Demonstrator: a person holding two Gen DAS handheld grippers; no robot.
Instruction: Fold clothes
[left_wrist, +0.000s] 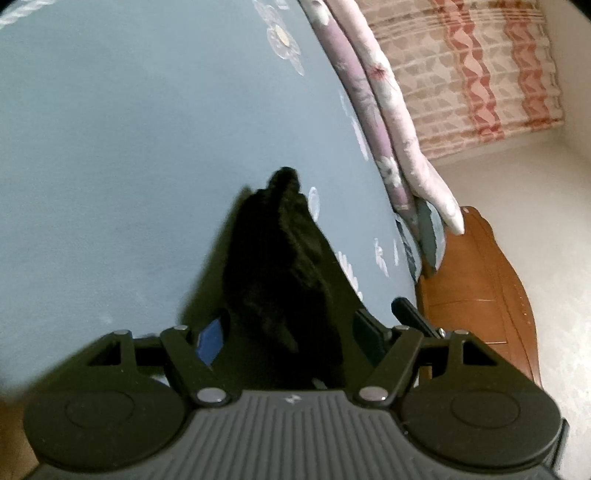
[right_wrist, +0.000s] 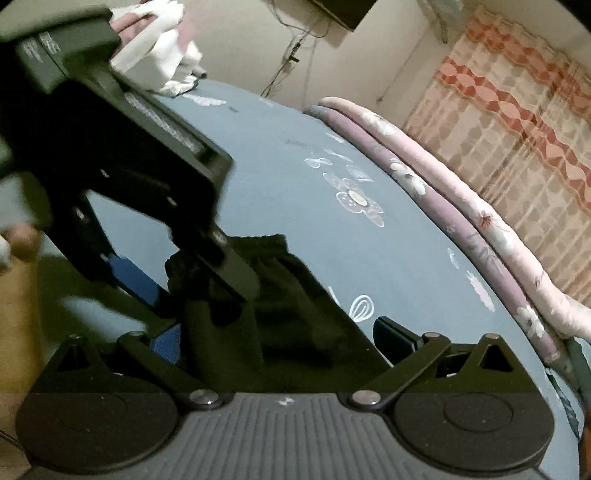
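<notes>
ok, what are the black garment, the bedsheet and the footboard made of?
Garment: looks like soft matte fabric, maybe fleece; fuzzy edge, gathered waistband in the right view. Bedsheet: smooth matte woven cloth, blue-grey with printed flowers. Footboard: appears to be varnished wood, orange-brown and glossy.

Black garment (left_wrist: 277, 266), soft dark fabric, bunched and creased. It lies between the spread fingers of the left tool (left_wrist: 291, 332) and runs forward to a narrow end. In the right wrist view its gathered edge (right_wrist: 258, 240) lies ahead of the right tool (right_wrist: 280, 339).
</notes>
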